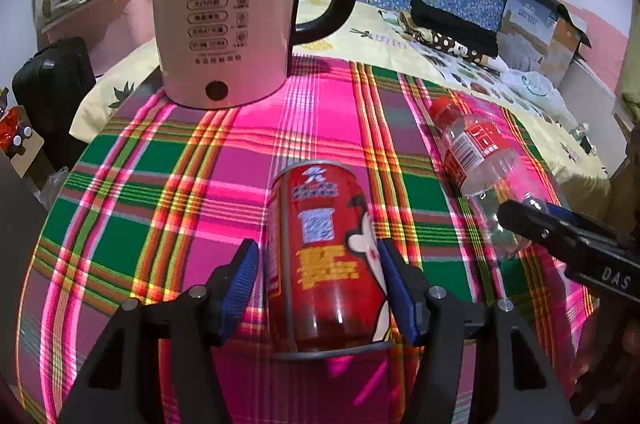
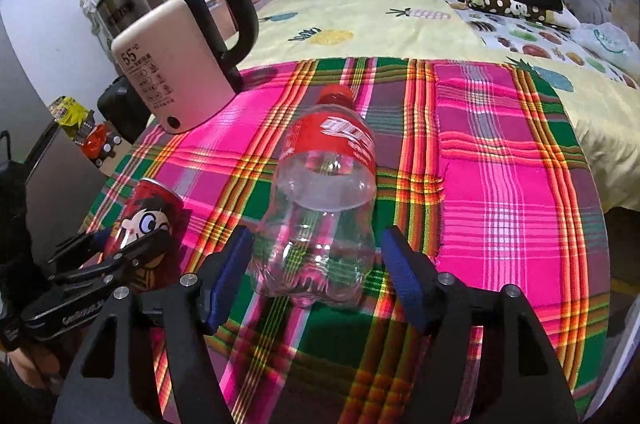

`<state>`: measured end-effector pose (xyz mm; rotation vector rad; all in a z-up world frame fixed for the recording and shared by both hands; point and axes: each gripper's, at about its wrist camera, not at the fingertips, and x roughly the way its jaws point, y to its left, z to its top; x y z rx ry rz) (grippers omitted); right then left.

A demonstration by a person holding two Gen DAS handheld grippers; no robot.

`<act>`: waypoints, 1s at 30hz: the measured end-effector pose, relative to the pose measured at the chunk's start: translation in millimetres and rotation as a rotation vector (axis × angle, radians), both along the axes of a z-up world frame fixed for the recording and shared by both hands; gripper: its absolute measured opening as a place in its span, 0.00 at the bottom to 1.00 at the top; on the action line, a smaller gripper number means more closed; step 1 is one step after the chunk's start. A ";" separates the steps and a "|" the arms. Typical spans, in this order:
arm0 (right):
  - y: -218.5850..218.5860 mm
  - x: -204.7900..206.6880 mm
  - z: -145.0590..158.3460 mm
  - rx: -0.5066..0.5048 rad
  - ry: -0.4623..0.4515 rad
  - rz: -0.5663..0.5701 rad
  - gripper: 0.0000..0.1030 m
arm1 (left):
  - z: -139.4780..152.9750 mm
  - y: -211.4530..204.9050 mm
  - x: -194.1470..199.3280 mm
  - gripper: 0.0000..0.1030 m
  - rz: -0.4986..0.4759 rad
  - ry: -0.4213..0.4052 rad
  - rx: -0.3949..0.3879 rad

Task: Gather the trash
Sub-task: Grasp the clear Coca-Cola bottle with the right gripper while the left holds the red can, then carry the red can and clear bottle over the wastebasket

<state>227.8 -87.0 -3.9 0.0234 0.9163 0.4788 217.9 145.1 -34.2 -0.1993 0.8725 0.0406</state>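
Left wrist view, left gripper (image 1: pixel 318 288) straddling red can (image 1: pixel 324 256), right gripper (image 2: pixel 320 276) open around clear bottle (image 2: pixel 320 207)

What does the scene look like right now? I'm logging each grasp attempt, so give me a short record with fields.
surface: plaid cloth
left gripper: open, straddling the red can, which lies on its side
right gripper: open, either side of the clear bottle's base; pads not touching
clear bottle: lying down, red cap pointing away, looks empty
not trash: kettle, standing at the cloth's far edge
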 end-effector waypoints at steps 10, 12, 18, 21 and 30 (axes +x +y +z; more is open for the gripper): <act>-6.0 -2.1 0.8 0.024 0.024 0.014 0.63 | -3.4 -6.4 -2.8 0.53 -0.015 0.001 0.009; -9.3 -6.7 2.6 0.025 0.021 0.016 0.63 | -3.3 -9.3 -6.2 0.53 -0.021 0.000 0.012; -27.1 -34.4 5.1 0.022 0.023 0.018 0.63 | -1.7 -22.3 -23.1 0.53 -0.038 0.004 0.002; -39.1 -51.1 4.1 0.014 0.026 0.014 0.63 | -2.0 -33.9 -35.5 0.53 -0.054 0.009 -0.001; -81.7 -104.6 3.0 0.001 0.044 -0.047 0.63 | 0.2 -75.2 -82.1 0.53 -0.119 0.017 -0.007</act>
